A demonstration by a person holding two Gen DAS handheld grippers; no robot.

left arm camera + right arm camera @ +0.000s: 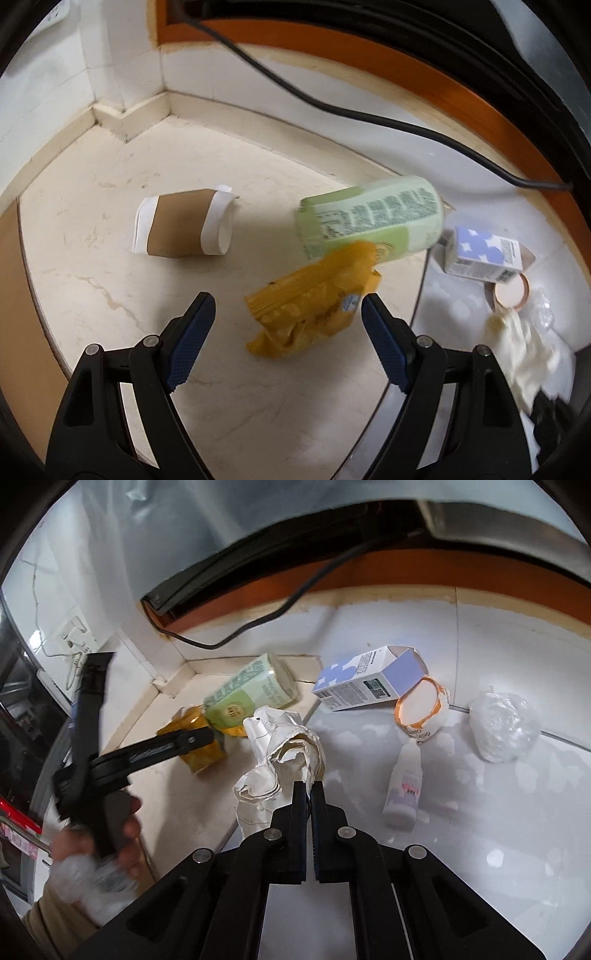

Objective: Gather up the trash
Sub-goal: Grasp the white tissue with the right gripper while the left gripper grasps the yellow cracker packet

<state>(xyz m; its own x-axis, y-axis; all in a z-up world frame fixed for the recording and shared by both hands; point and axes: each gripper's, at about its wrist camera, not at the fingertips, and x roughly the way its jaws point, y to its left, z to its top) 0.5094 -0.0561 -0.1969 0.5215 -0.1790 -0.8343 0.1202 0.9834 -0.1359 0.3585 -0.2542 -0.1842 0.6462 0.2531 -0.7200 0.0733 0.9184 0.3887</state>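
Pale floor (92, 258) is littered near its corner. Crumpled paper (280, 746) is pinched in the closed right gripper (309, 788). Wide-open and empty, the left gripper (288, 314) is held over a yellow wrapper (310, 314); beyond lie a green can (373, 218) and a cup (184, 225).
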